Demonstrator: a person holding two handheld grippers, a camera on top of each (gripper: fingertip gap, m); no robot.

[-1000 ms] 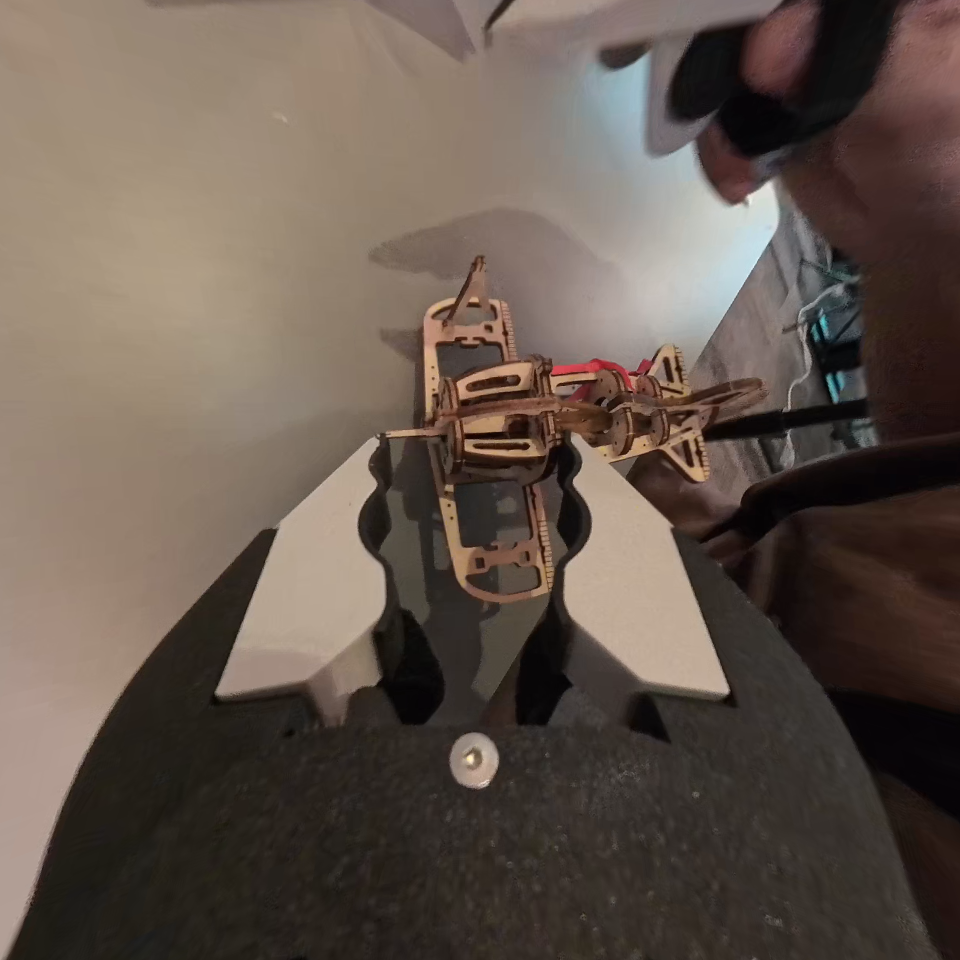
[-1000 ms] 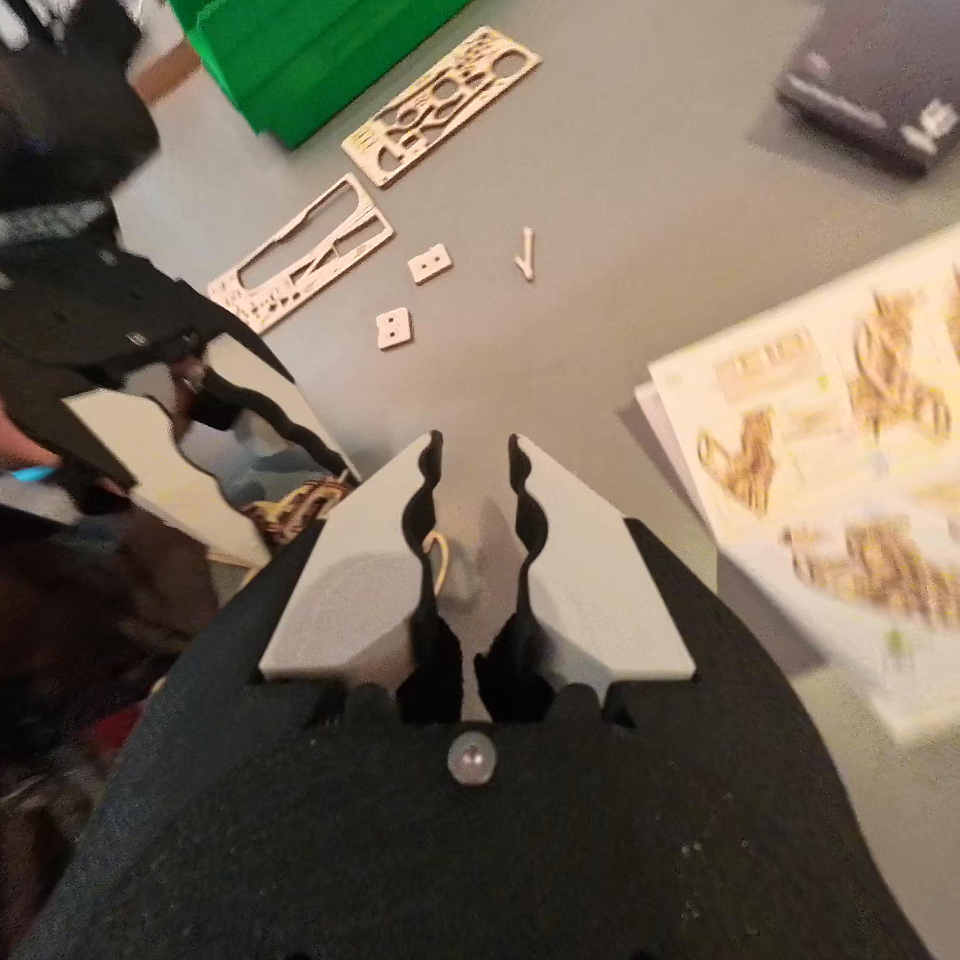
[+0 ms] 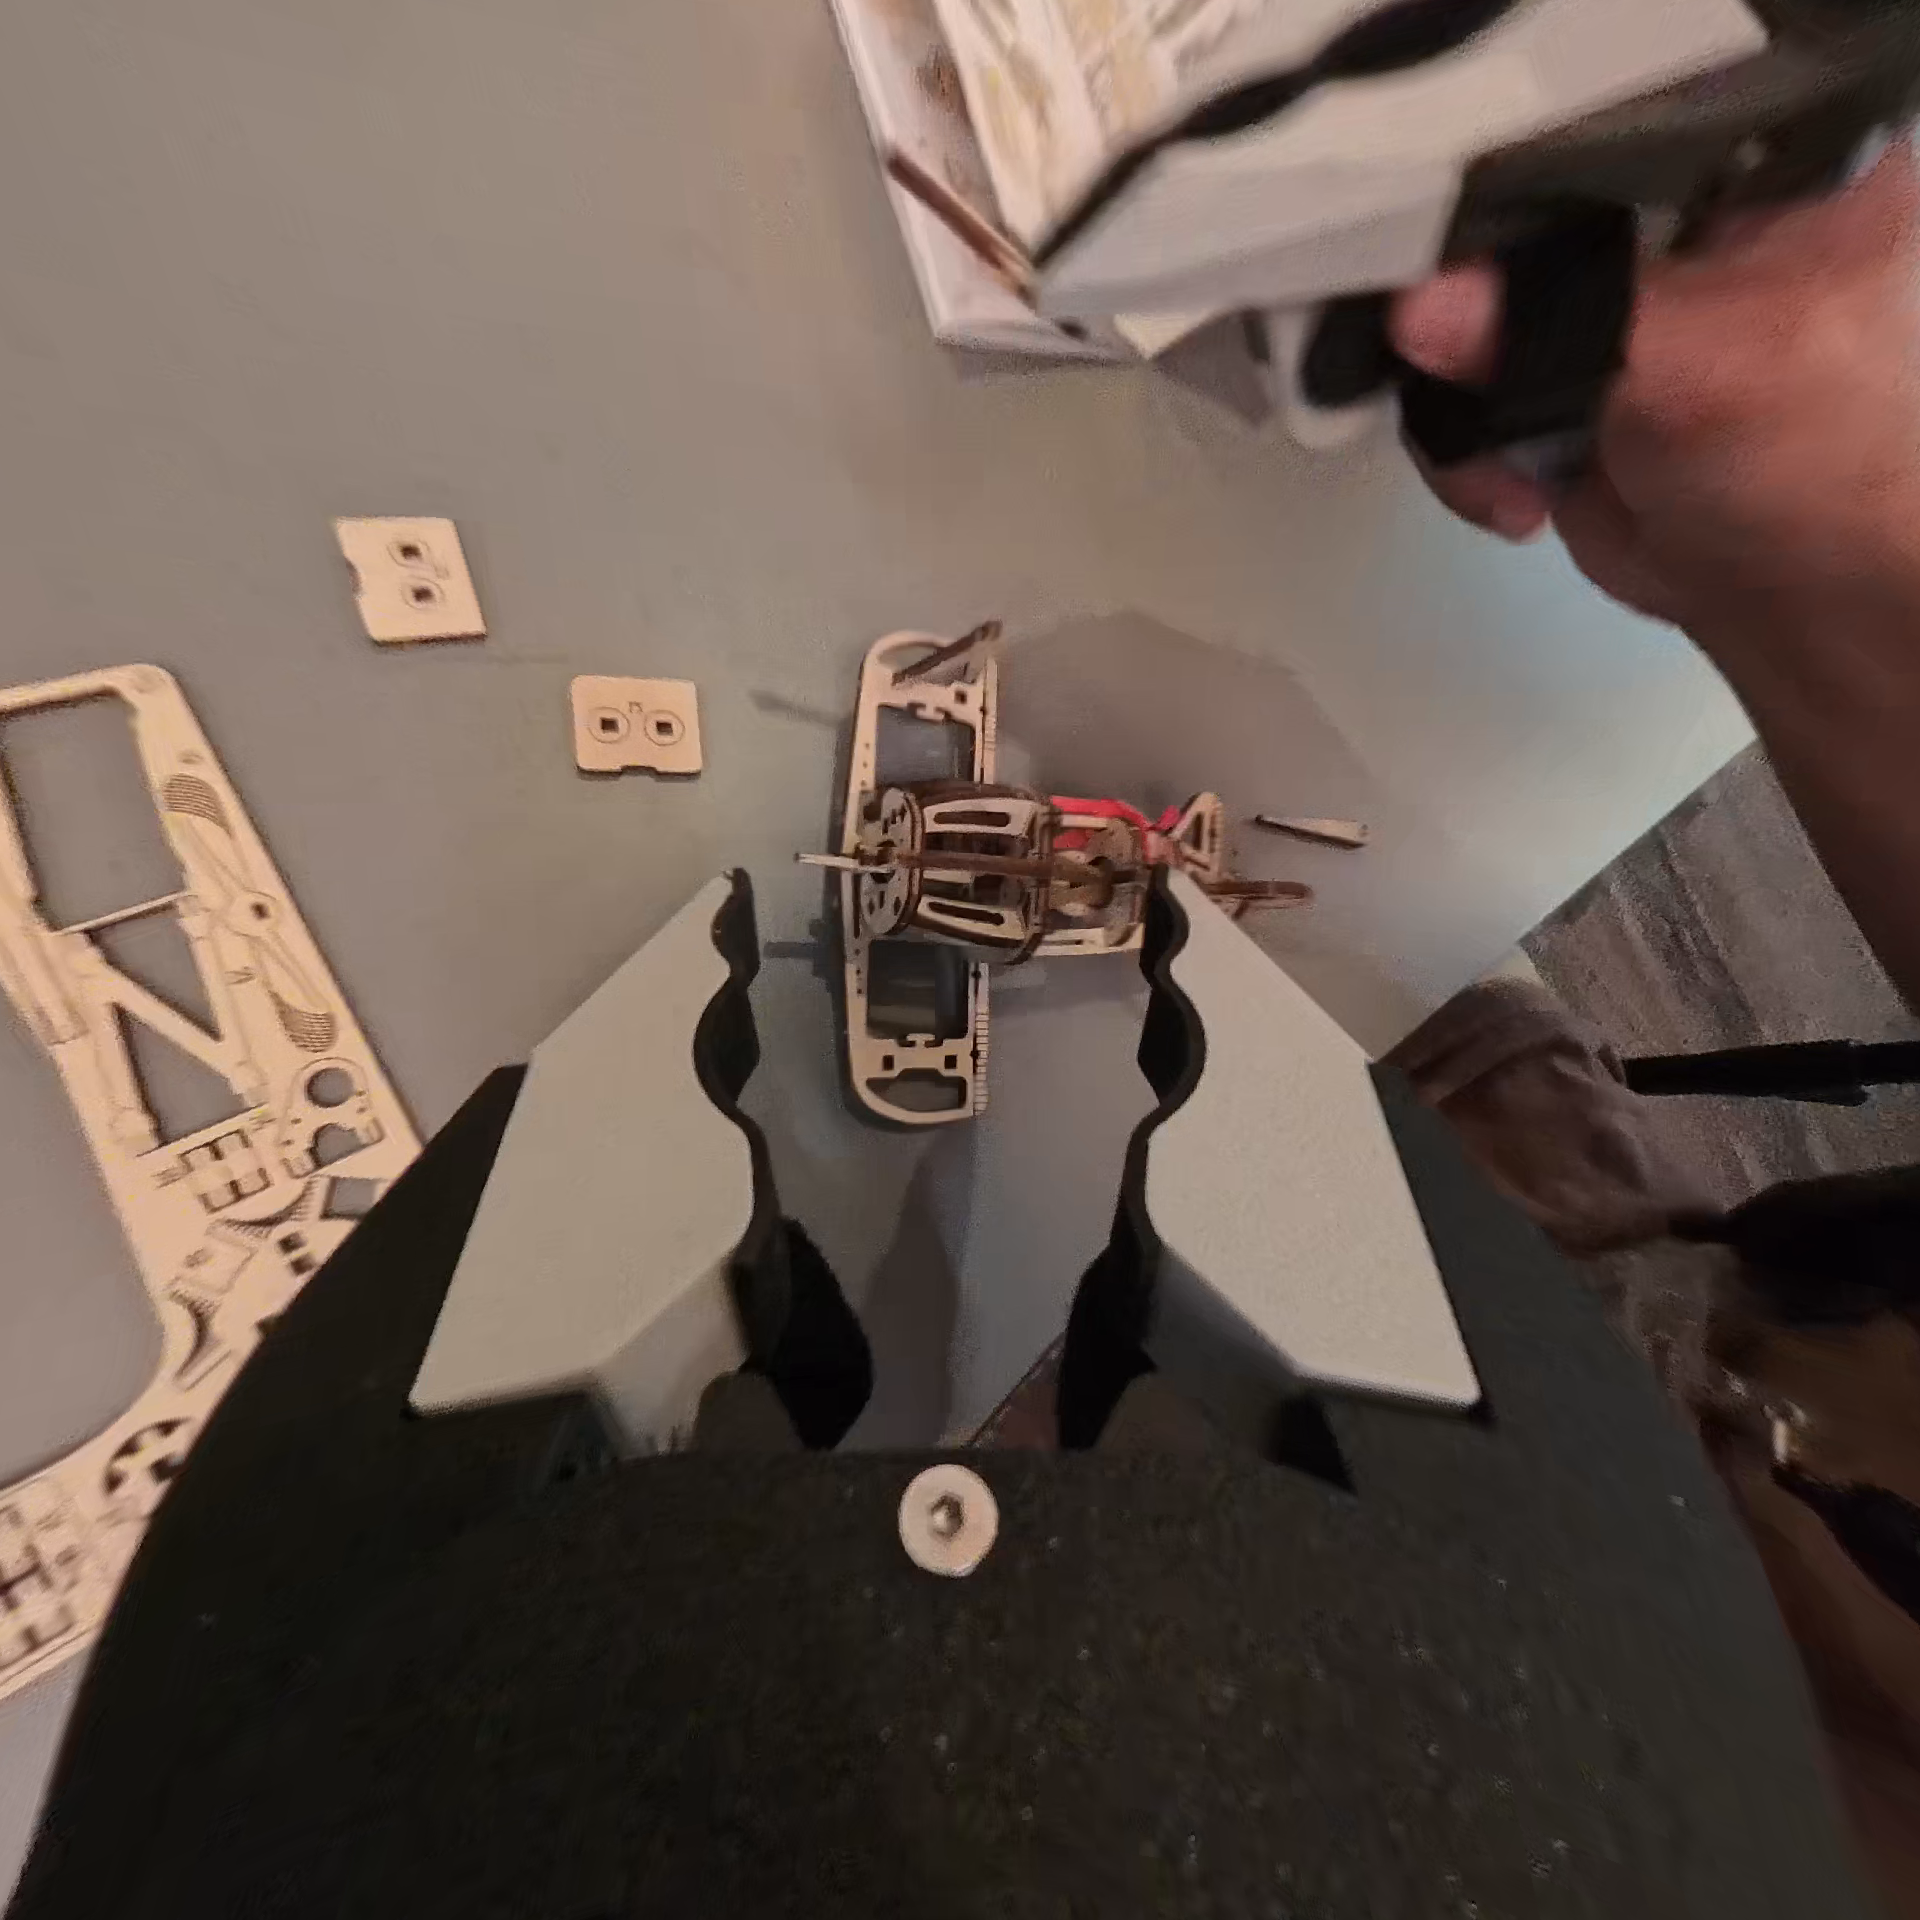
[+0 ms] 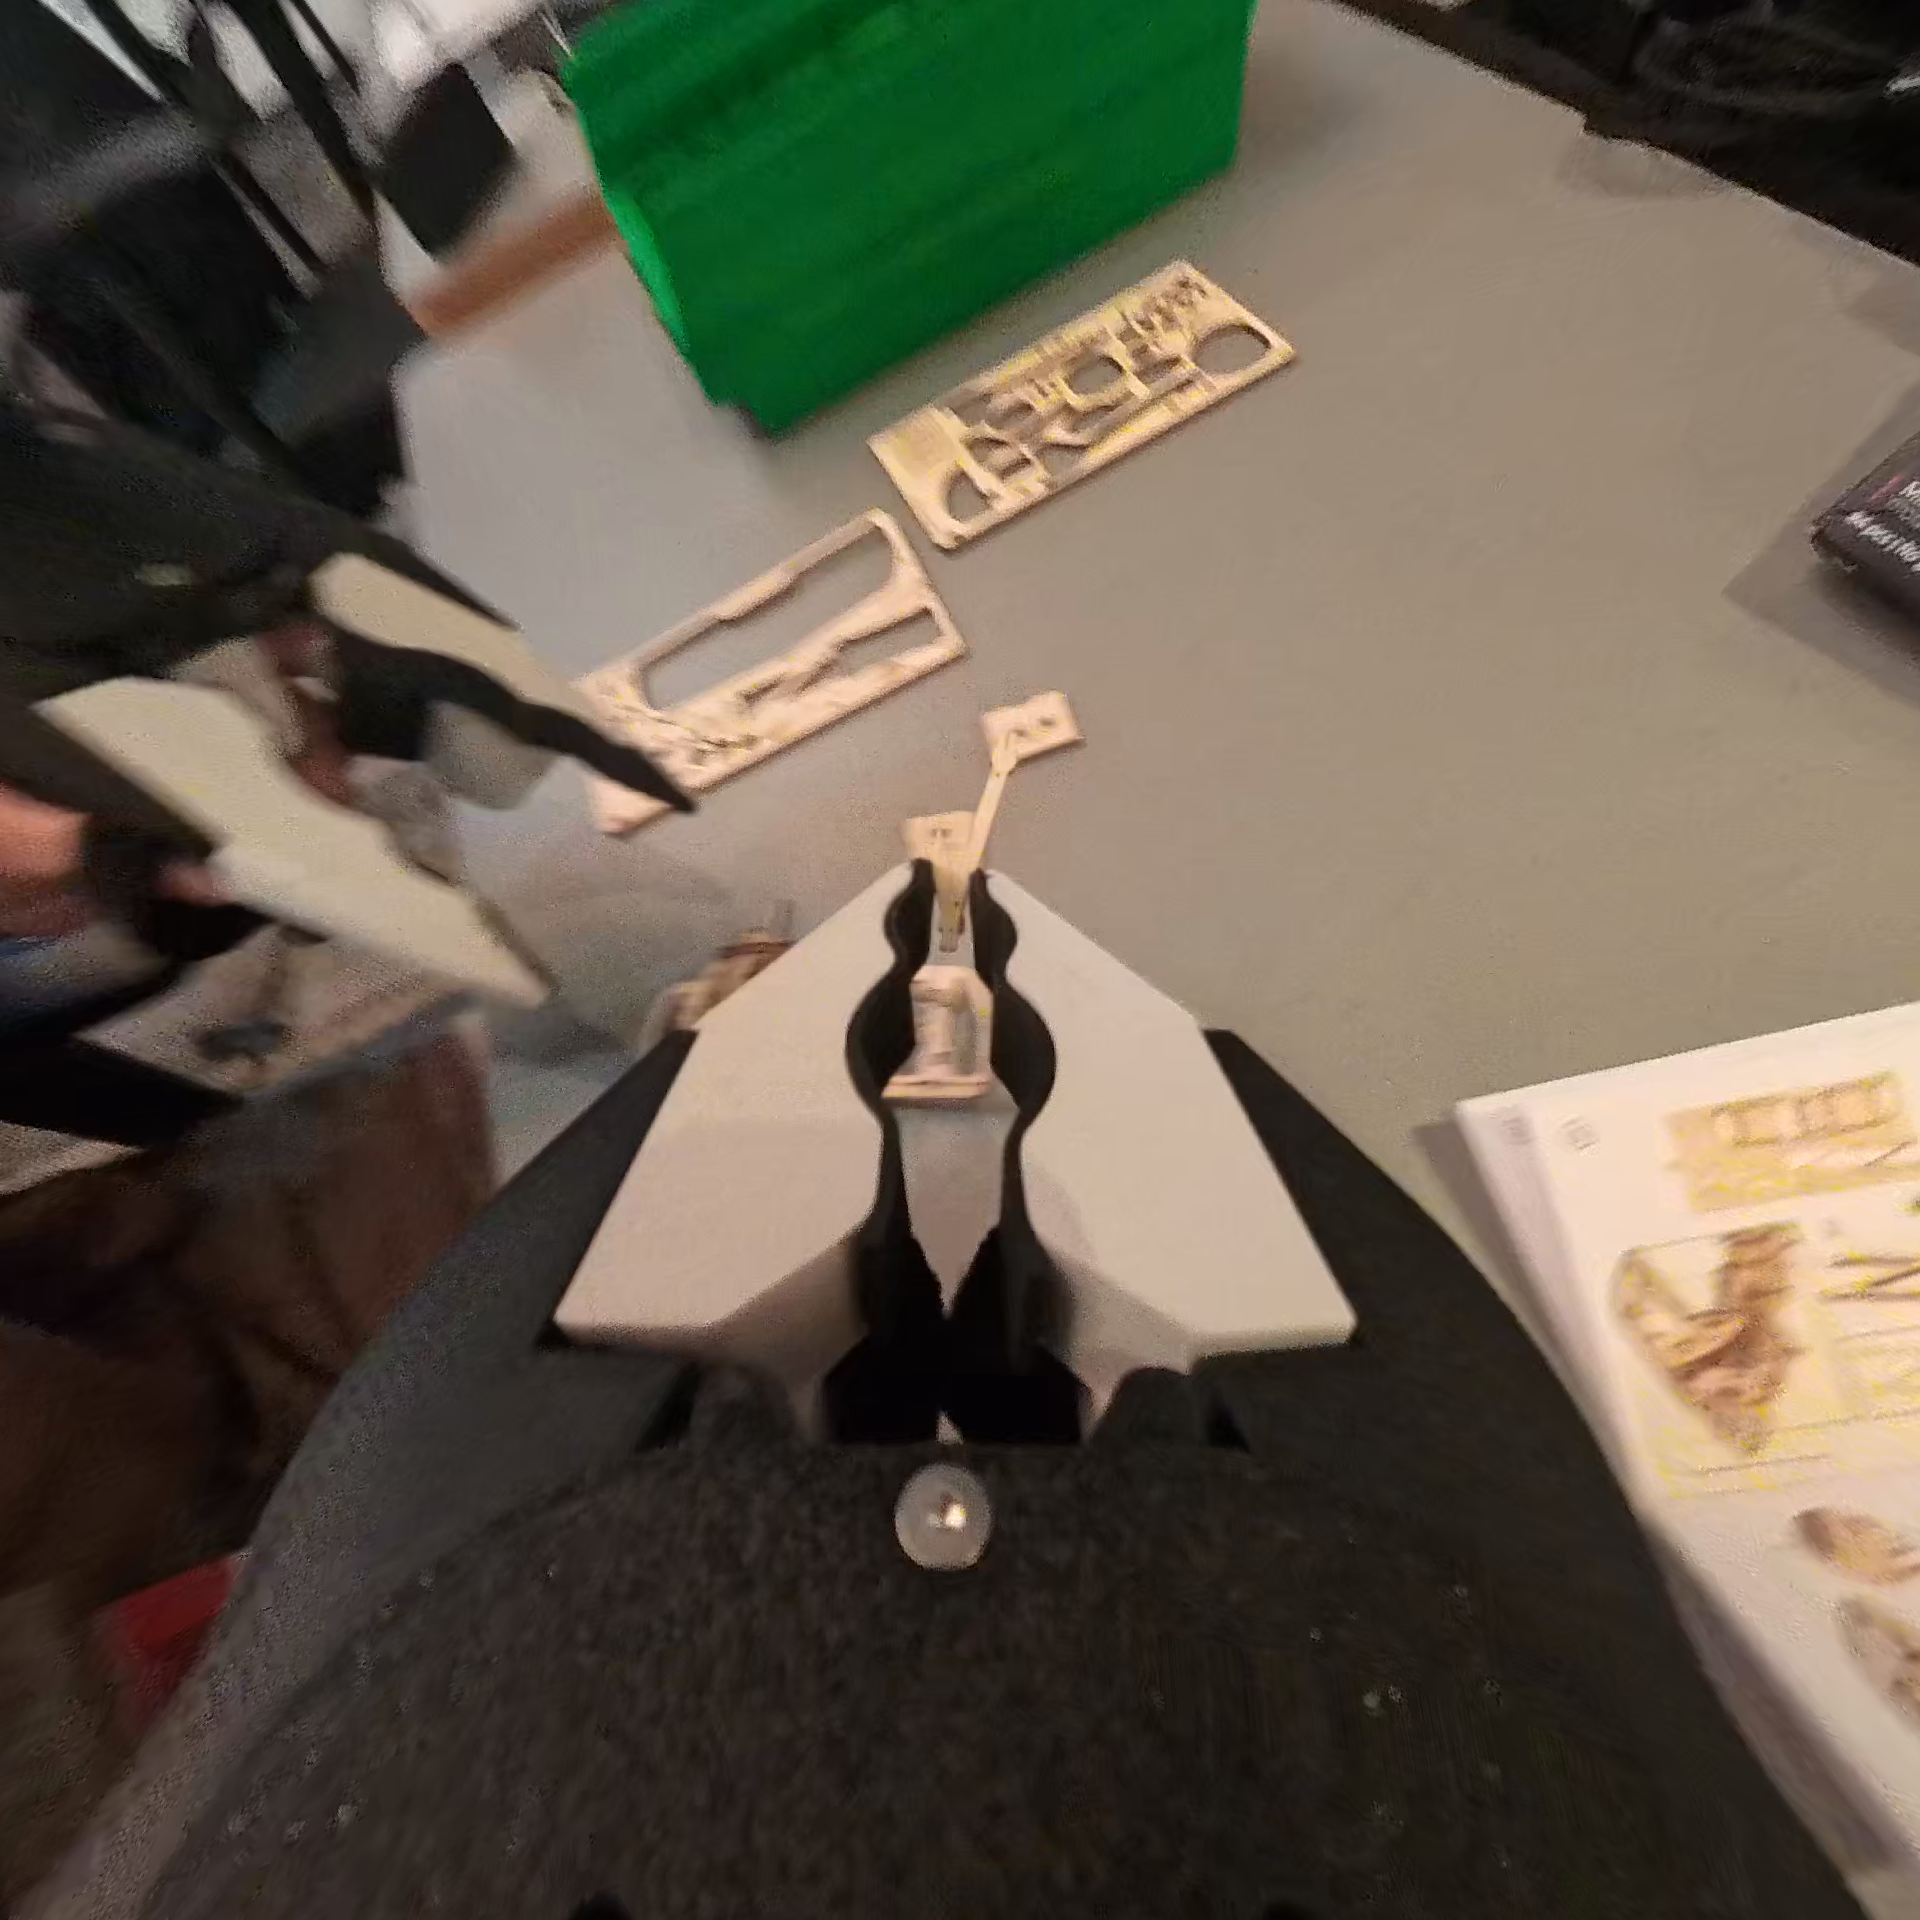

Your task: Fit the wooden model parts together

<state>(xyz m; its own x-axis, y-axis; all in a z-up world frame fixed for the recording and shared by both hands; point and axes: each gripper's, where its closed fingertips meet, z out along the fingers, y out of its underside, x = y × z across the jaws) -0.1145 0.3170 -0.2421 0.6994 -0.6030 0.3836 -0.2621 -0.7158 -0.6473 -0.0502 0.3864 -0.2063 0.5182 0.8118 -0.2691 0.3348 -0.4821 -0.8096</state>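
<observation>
A grey table [image 3: 520,312] carries the whole kit, with a green box [image 4: 904,177] at the far side, punched-out wooden sheets [image 4: 1081,416] nearer, and the instruction booklet [image 4: 1704,1299] kept open on the right, probably for reference. The wooden plane model [image 3: 966,883] lies on the table, just beyond the left gripper [image 3: 945,904], whose jaws are spread wide and empty. The right gripper [image 4: 951,894] is pinched narrow on a thin wooden strip [image 4: 987,800], its tip pointing away, likely ready for fitting.

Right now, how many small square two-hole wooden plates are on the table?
2. One plate lies far left of the wooden plane; the other plate lies nearer it. More may be hidden.
</observation>
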